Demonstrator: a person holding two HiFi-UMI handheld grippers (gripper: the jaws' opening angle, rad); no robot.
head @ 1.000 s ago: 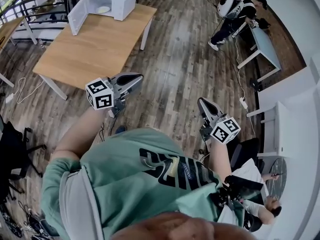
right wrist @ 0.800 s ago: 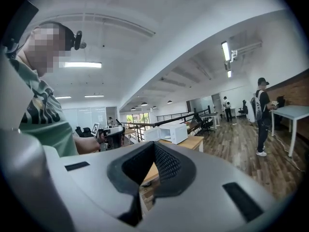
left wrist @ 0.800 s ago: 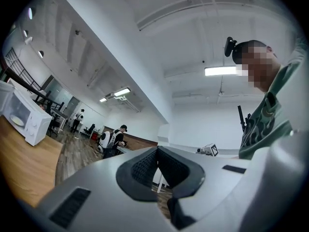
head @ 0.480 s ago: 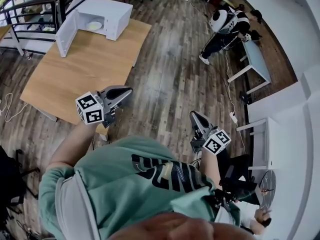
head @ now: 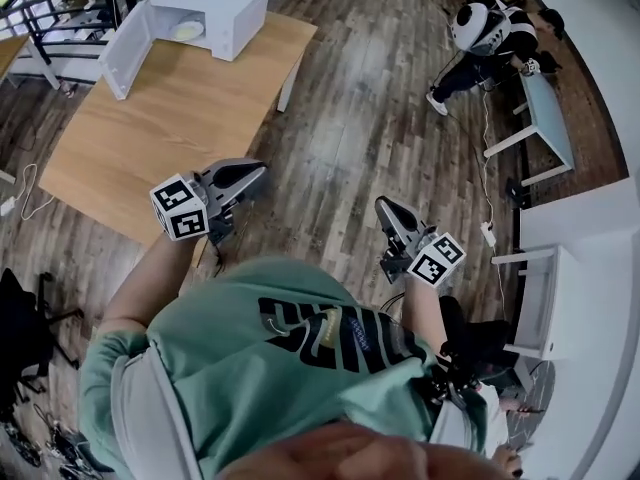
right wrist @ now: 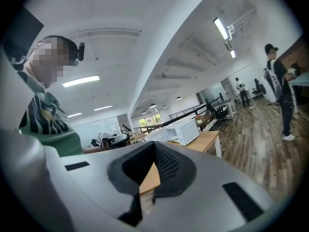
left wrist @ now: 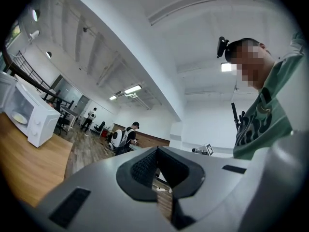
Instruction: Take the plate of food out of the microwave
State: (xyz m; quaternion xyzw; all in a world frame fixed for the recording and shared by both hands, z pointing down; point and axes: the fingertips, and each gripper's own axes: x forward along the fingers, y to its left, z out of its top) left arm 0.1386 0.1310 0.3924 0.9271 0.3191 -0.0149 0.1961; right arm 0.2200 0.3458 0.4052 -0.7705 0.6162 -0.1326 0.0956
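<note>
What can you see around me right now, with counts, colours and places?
microwave: one, white, door open, far end of the table
plate: one, pale, inside the microwave
table: one, light wood, ahead on the left
bystander: one, black-and-white backpack, far right
desk: one, white, right side
chair: one, black, left edge
left tool: one, grey, shut, empty
right tool: one, grey, shut, empty, over the floor
</note>
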